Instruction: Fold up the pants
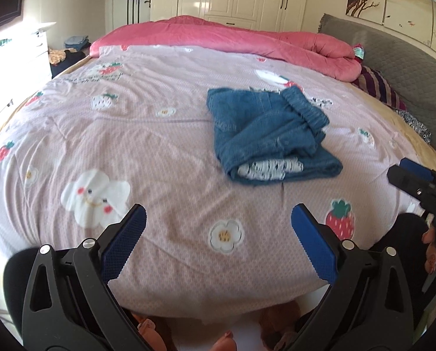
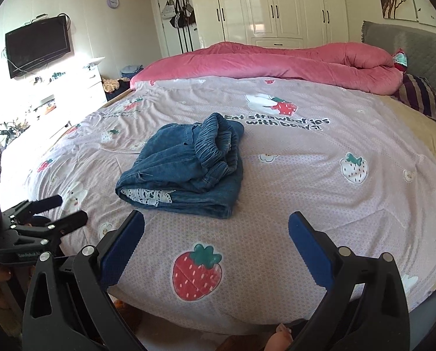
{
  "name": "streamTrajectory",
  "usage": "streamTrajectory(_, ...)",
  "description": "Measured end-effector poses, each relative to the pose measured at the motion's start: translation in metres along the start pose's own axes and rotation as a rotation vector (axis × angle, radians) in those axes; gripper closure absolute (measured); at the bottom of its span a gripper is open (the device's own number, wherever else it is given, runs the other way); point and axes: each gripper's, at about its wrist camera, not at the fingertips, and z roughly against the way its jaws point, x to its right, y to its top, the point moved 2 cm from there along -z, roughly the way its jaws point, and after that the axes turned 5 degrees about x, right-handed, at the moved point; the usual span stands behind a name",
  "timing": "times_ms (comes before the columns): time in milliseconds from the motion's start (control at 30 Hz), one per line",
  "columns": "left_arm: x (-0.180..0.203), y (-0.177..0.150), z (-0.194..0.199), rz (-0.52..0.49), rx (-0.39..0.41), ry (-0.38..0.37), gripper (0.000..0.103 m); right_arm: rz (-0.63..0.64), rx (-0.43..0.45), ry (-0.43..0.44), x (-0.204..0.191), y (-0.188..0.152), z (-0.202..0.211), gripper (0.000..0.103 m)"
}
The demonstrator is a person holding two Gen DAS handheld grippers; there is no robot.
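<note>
My left gripper (image 1: 218, 228) sits at the bottom of its own view with the jaws spread wide and nothing between the blue pads (image 1: 127, 242); only the pink bedspread (image 1: 165, 152) shows in the gap. My right gripper (image 2: 216, 234) is the same in its view: jaws wide apart, blue pads (image 2: 308, 251) bare, a printed strawberry (image 2: 197, 272) on the bedspread visible between them. Each tool also shows up in the other's camera: the right one pokes in at the right edge of the left view, and the left one sits at the lower left edge of the right view, its black fingers (image 2: 71, 219) parted. Both hover over the near edge of the bed, well apart from the cloth.

The blue denim pants (image 1: 264, 134) lie folded into a bundle on the bedspread, right of centre in the left view and just left of centre in the right view (image 2: 185, 163). The gathered elastic waistband (image 2: 218, 143) rests on top, a little rumpled, and a white patterned lining (image 2: 147, 196) peeks out at the near folded edge.

Farther back, a rolled pink quilt (image 2: 276, 61) runs across the far side of the bed, with a grey headboard (image 2: 408, 46) at the upper right. White wardrobe doors (image 2: 276, 5) fill the top centre, and a wall-mounted television (image 2: 38, 45) hangs at the upper left of the right view.
</note>
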Motion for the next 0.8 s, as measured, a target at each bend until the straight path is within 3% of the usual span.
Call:
streamTrajectory(433, 0.011, -0.026, -0.010, 0.000, -0.037, -0.013, 0.010, 0.035, -0.014, -0.050, 0.001, -0.027, -0.007, 0.005)
streamTrajectory(800, 0.004, -0.031, -0.019, 0.026, -0.054, 0.007, 0.010, 0.041, -0.041, -0.038, -0.002, -0.038, -0.025, 0.005)
